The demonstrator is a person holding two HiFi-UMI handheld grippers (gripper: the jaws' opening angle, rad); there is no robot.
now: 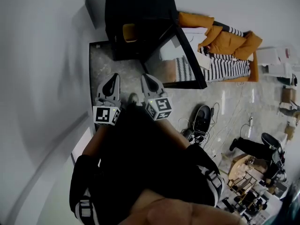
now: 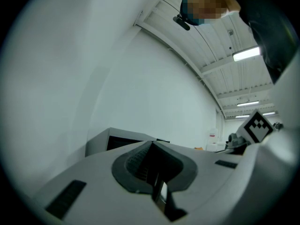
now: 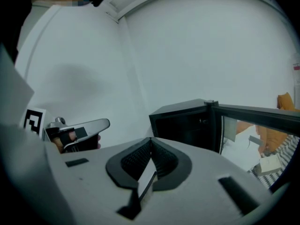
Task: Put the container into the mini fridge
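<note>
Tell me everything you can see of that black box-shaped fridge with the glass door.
The black box-shaped mini fridge stands upright on a grey mottled floor, close to a white wall. Its casing looks like matt metal or plastic. Its black-framed glass door is swung wide open to the right. The inside is dark, with something orange-yellow in it, too small to identify. Only the floor visibly touches the fridge.

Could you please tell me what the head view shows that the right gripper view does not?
Only the head view: an orange thing inside the mini fridge, and clutter on the floor. Only the right gripper view: a close look at the right gripper's jaws, shut with nothing between them. Both: the fridge with its door open, and the left gripper.
</note>
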